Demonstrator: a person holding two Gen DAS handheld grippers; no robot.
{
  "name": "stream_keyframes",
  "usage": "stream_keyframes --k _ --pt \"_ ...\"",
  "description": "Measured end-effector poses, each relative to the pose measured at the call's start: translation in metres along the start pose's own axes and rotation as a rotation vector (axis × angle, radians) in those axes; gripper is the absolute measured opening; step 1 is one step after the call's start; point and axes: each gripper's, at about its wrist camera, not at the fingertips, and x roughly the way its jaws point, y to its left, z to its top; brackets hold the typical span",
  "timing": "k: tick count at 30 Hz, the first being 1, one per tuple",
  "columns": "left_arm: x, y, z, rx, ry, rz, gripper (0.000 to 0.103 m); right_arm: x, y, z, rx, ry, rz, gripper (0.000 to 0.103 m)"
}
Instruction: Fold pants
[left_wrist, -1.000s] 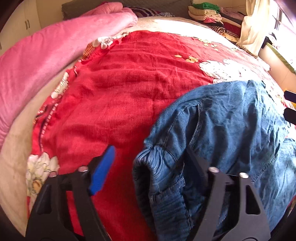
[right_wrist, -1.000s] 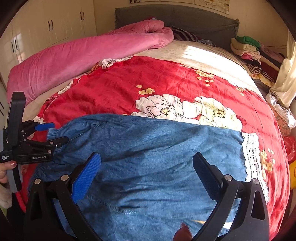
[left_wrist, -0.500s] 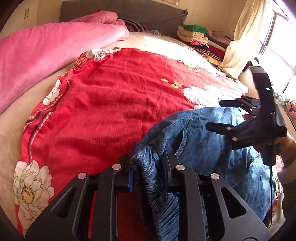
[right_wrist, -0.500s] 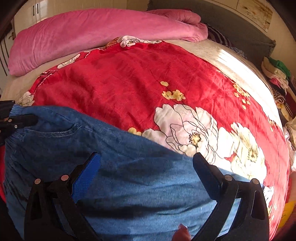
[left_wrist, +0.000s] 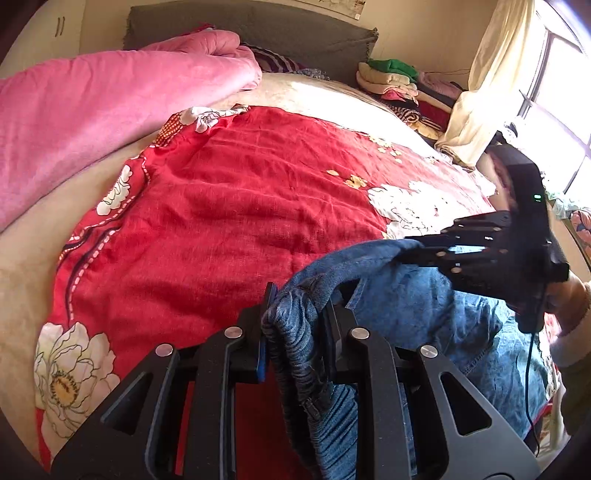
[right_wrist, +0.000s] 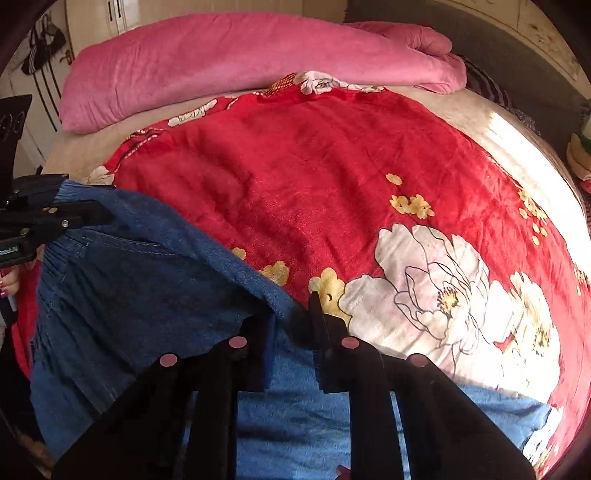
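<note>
Right, my left claw (left_wrist: 295, 317) is clamped narrow on the gathered elastic waistband of the pants (left_wrist: 406, 314), the bunched denim squeezed between its fingers (left_wrist: 334, 325); my right claw (right_wrist: 291, 325) is likewise pinched down on the upper edge of the pants (right_wrist: 122, 295), with dark denim wedged between its fingers (right_wrist: 317, 317); in the left wrist view I see the right claw (left_wrist: 410, 247) gripping that same edge further along, so the cloth hangs lifted between the two; the rest of the denim drapes down onto the red floral blanket (left_wrist: 229, 206) covering the bed (left_wrist: 332, 92); a rolled pink quilt (right_wrist: 229, 62) lies along the far side of the blanket; folded clothes (left_wrist: 391, 77) are stacked beyond the bed, near a cream curtain (left_wrist: 491, 77).
</note>
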Motion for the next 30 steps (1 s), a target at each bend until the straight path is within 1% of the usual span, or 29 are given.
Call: stream_keyframes --k 5,9,13,16,18,20,22,26,30 --pt "-0.016 -0.008 -0.002 0.044 -0.05 -0.004 0.014 -0.051 0.009 -0.017 0.081 -0.122 -0.014 0.011" --pt "-0.04 -0.018 -0.007 0.089 -0.105 -0.056 0.014 -0.09 0.023 -0.037 0.134 -0.205 -0.015 0.011" --pt "-0.07 -0.033 -0.019 0.127 -0.138 -0.113 0.014 -0.127 0.039 -0.068 0.175 -0.252 0.007 0.011" --pt "-0.093 -0.049 -0.037 0.189 -0.174 -0.12 0.015 -0.151 0.056 -0.097 0.182 -0.272 0.022 0.011" --pt "-0.103 -0.058 -0.052 0.22 -0.18 -0.12 0.015 -0.163 0.07 -0.115 0.183 -0.276 0.033 0.011" --pt "-0.11 -0.063 -0.069 0.231 -0.164 -0.128 0.016 -0.171 0.085 -0.135 0.176 -0.274 0.044 0.011" --pt "-0.114 -0.066 -0.086 0.234 -0.142 -0.143 0.017 -0.172 0.099 -0.151 0.173 -0.254 0.061 0.011" --pt "-0.116 -0.07 -0.118 0.242 -0.072 -0.144 0.021 -0.162 0.124 -0.184 0.166 -0.202 0.089 0.011" --pt "-0.112 -0.071 -0.144 0.256 -0.001 -0.124 0.025 -0.147 0.142 -0.206 0.186 -0.165 0.124 0.011"
